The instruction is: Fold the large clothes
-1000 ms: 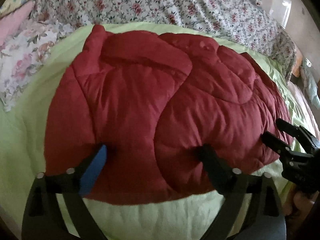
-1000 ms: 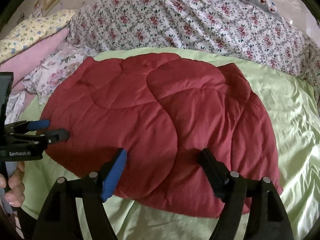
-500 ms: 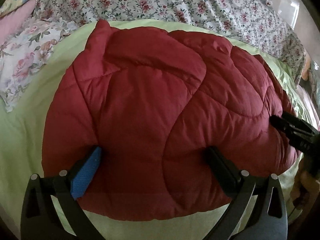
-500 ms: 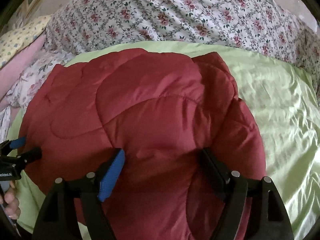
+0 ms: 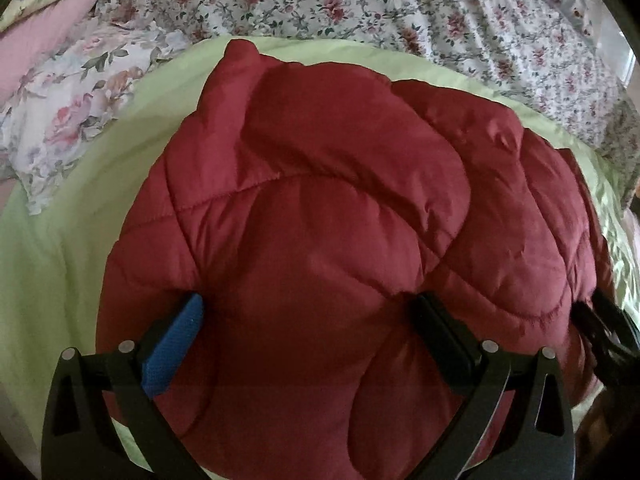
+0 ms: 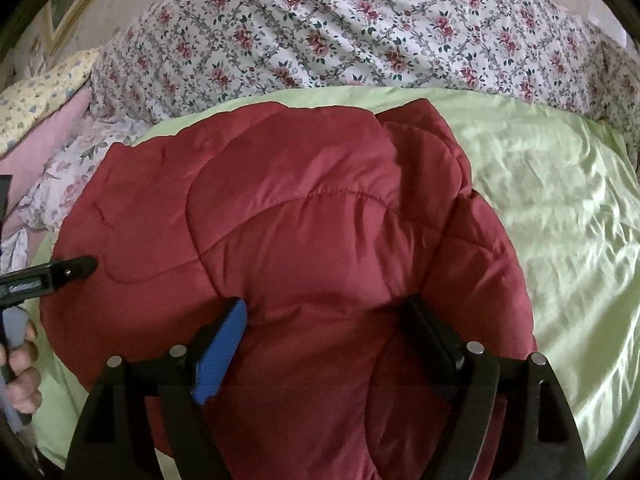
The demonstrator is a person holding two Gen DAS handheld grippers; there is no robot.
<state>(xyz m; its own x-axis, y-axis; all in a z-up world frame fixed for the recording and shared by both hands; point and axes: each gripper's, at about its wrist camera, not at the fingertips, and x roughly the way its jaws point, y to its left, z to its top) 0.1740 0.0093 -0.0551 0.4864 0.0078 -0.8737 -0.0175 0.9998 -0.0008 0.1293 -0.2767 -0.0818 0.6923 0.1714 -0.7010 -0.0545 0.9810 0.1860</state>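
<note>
Red quilted garment [image 5: 320, 240], puffy, padded, lies bunched on the light green sheet [image 5: 60, 260] of the bed, near the front edge. In the right wrist view the same garment [image 6: 300, 240] shows a flap folded over on top, with its right edge against bare green sheet [image 6: 540, 200].

Left gripper [image 5: 308, 320]: jaws spread wide, both fingers pressed into the garment's near side, blue pad [image 5: 172, 352] on the left finger, black finger [image 5: 440, 332] on the right. Fabric bulges between them; pads sit apart on a broad hump, not pinching it.

Right gripper [image 6: 324, 328]: jaws opening, wide apart, garment fabric between them, blue pad [image 6: 220, 356] and black finger [image 6: 432, 332] resting on the cloth with no clamp visible.

Left gripper also seen from the right wrist view at the left edge, its tip [image 6: 76, 268] touching the garment's left side, with a hand [image 6: 20, 372] on its handle. Right gripper's fingers visible at the far right edge of the left wrist view [image 5: 608, 328], against the garment.

Behind: floral bedding [image 6: 360, 32] heaped along the back, pink pillow [image 5: 36, 44] and flowered pillow [image 5: 68, 120] at left.
</note>
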